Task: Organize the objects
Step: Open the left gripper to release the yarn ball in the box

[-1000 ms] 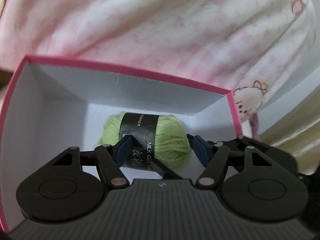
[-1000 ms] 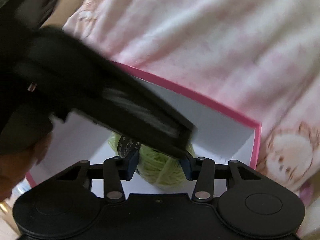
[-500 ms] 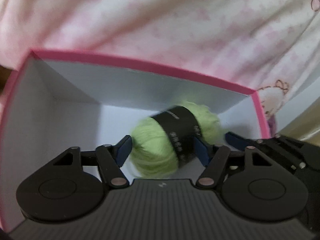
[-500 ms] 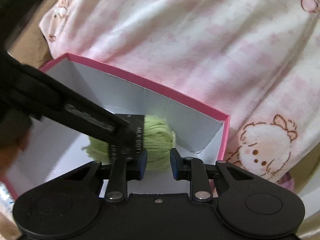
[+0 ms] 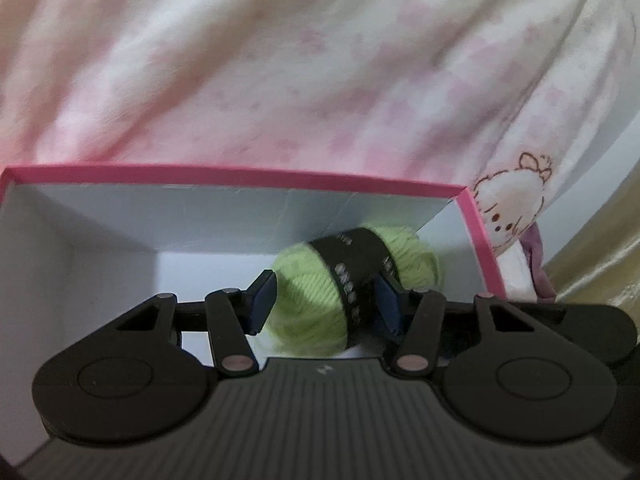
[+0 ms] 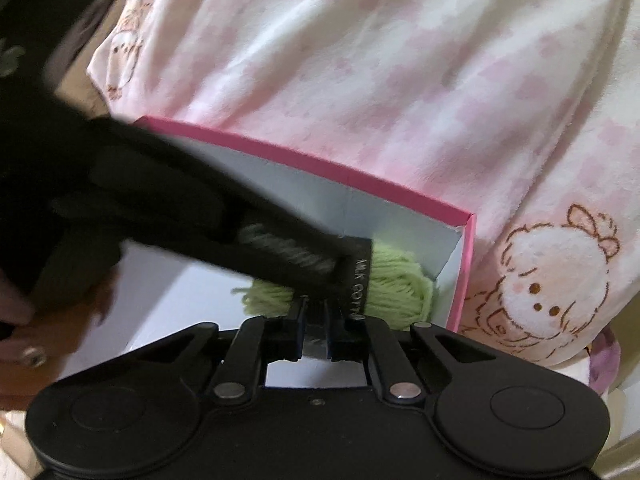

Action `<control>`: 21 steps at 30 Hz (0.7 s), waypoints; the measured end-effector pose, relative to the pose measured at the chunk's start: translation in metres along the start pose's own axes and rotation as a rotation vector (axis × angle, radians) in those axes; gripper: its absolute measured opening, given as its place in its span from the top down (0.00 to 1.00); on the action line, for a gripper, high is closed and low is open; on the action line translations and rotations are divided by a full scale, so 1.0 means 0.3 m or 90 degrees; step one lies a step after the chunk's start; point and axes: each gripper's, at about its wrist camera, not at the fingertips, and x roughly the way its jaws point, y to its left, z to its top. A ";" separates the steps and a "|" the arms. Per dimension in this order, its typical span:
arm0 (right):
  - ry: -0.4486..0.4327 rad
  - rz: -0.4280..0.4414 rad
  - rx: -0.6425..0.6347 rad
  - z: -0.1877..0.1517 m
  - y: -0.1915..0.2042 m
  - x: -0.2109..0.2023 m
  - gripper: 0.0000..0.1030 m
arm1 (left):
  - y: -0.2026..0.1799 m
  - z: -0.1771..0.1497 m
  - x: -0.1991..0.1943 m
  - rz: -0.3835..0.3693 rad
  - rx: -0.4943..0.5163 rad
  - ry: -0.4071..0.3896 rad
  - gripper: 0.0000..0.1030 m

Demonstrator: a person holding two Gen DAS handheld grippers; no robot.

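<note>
A light-green yarn ball [image 5: 308, 304] with a black paper band lies in the far right corner of a white box with a pink rim [image 5: 240, 174]. My left gripper [image 5: 324, 302] reaches into the box, its jaws closing on the ball. One blue pad touches the wool and the other presses the band. In the right wrist view the yarn ball [image 6: 396, 288] sits against the box wall [image 6: 320, 196]. The left gripper's blurred black finger [image 6: 280, 248] crosses over it. My right gripper [image 6: 316, 330] hangs just in front of the ball, shut with nothing between its pads.
Pink-and-white fleece fabric [image 5: 320, 80] with a cartoon animal print [image 6: 560, 280] rises right behind the box. A hand with a ring [image 6: 28, 344] grips the left tool at the box's left side. The box's left half [image 5: 100, 280] holds nothing.
The yarn ball has turned and shifted right toward the box corner. My left jaws have narrowed around it. My right jaws have gone from open to shut and dropped lower.
</note>
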 end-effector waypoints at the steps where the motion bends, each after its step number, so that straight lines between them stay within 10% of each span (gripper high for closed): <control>1: -0.009 -0.012 0.009 0.001 0.004 0.003 0.93 | 0.006 -0.003 -0.007 0.006 -0.005 0.000 0.48; 10: -0.002 0.021 0.027 -0.028 0.069 -0.005 0.91 | 0.076 -0.001 -0.011 -0.006 -0.106 0.008 0.69; 21: -0.002 0.054 0.062 -0.038 0.097 0.031 0.81 | 0.038 0.058 -0.019 0.036 -0.055 -0.032 0.75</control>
